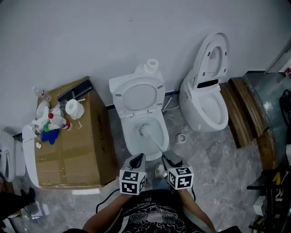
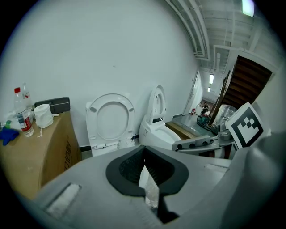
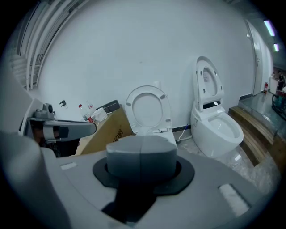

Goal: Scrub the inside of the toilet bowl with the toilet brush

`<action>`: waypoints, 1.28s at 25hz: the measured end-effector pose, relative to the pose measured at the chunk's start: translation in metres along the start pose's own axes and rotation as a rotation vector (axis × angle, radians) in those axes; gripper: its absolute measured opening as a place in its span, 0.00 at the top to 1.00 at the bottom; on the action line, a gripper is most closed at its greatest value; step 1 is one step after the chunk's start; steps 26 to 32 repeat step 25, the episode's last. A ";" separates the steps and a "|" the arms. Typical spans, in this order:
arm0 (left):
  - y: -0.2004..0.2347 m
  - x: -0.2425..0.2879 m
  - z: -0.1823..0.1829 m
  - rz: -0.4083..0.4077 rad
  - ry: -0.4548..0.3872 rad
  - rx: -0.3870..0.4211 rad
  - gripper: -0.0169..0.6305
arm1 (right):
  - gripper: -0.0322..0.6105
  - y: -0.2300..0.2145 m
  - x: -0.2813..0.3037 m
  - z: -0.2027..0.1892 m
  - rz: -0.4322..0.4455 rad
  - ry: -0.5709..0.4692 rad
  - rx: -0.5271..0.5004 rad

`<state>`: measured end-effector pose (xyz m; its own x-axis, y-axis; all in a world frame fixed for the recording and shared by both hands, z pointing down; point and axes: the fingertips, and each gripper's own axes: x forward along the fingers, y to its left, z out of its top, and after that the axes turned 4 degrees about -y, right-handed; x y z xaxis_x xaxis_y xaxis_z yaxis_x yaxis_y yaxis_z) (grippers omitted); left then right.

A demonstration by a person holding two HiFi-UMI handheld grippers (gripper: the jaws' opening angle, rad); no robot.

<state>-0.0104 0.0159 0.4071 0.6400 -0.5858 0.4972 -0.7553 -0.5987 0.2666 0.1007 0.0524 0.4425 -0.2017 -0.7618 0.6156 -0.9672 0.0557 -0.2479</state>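
Pinching the slim white toilet brush [image 1: 146, 132] in my right claw [image 1: 168, 157], left claw [image 1: 137, 159] closed tip-to-tip, empty, glossy oval toilet bowl [image 1: 126, 134], marbled grey floor [image 1: 213, 152], white wall [image 1: 91, 36].

**Soft, even indoor light; your gripper views are fisheye with black corners.**

Your head view is bright and fairly sharp. The wall [image 1: 136, 32] is flatly lit, shadows are weak, and the pale brush [image 1: 145, 131] barely stands out against the white bowl [image 1: 157, 136]. In both gripper views straight lines bow toward the rim and the corners go black. A ceiling lamp [image 2: 247, 6] glares at the top right of your left gripper view, and a light strip [image 3: 269, 27] streaks the right one. Close to each lens, the left gripper [image 2: 144, 150] and right gripper [image 3: 140, 152] look soft and shaded, while the room behind is clearer.
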 end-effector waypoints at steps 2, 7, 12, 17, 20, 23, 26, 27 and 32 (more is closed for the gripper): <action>-0.002 -0.003 -0.001 -0.009 -0.007 0.010 0.99 | 0.72 0.002 -0.006 -0.001 -0.018 -0.010 -0.009; -0.007 -0.005 -0.001 -0.033 -0.018 0.029 0.99 | 0.72 0.007 -0.017 -0.006 -0.046 -0.016 -0.015; -0.012 -0.006 -0.005 -0.061 -0.007 0.034 0.99 | 0.72 0.011 -0.021 -0.007 -0.052 -0.021 -0.022; -0.012 -0.007 -0.006 -0.073 0.001 0.036 0.99 | 0.72 0.015 -0.022 -0.007 -0.052 -0.018 -0.032; -0.013 -0.006 -0.006 -0.077 0.004 0.037 0.99 | 0.72 0.015 -0.022 -0.006 -0.054 -0.022 -0.036; -0.013 -0.006 -0.006 -0.080 0.006 0.040 0.99 | 0.72 0.016 -0.022 -0.004 -0.052 -0.025 -0.038; -0.013 -0.006 -0.006 -0.080 0.006 0.041 0.99 | 0.72 0.016 -0.022 -0.003 -0.051 -0.027 -0.040; -0.013 -0.006 -0.006 -0.080 0.006 0.041 0.99 | 0.72 0.016 -0.022 -0.003 -0.051 -0.027 -0.040; -0.013 -0.006 -0.006 -0.080 0.006 0.041 0.99 | 0.72 0.016 -0.022 -0.003 -0.051 -0.027 -0.040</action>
